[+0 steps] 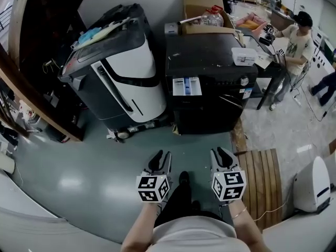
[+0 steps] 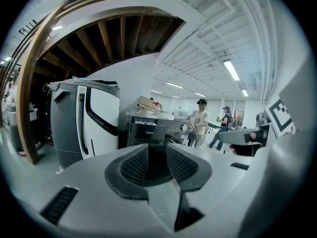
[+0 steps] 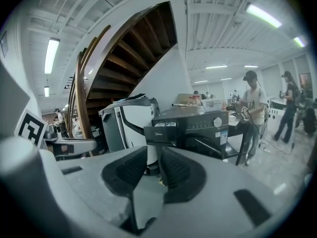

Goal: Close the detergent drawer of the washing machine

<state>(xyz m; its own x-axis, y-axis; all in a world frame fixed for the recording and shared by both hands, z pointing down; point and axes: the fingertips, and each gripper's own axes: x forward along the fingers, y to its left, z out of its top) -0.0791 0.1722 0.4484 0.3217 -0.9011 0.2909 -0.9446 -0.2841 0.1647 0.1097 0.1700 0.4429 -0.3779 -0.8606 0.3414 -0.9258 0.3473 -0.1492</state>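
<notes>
**Well, drawer's still open and we're nowhere near it**

Honestly, nothing of the job is done yet. The drawer [image 1: 187, 86] sticks out of the washer [image 1: 210, 109] at the top left of its front. It's pulled out far enough that we can look down into its white and blue compartments.

Both grippers hang well short of the washer, over bare floor in front of it, and both point its way. The left gripper [image 1: 161, 155] has its jaws partway apart with nothing between them. The right gripper [image 1: 220, 153] shows only a narrow gap, and it's empty too.

So we reckon pretty much everything is left: walk up, get a gripper against the drawer's front face, and push it in flush.

Other stuff around:
- A grey-and-white appliance [image 1: 123, 62] stands just left of the washer, almost touching it.
- A box [image 1: 202, 12] sits at the back of the washer's top, or just behind it; we can't tell which.
- A person [image 1: 295, 43] is busy off to the washer's right.
- A slatted wooden board [image 1: 262, 185] lies on the floor, front-right of the washer.

Nothing seems to lie between us and the drawer. The appliance crowds the drawer's side though, so we'd guess coming in straight from the front is easier.
</notes>
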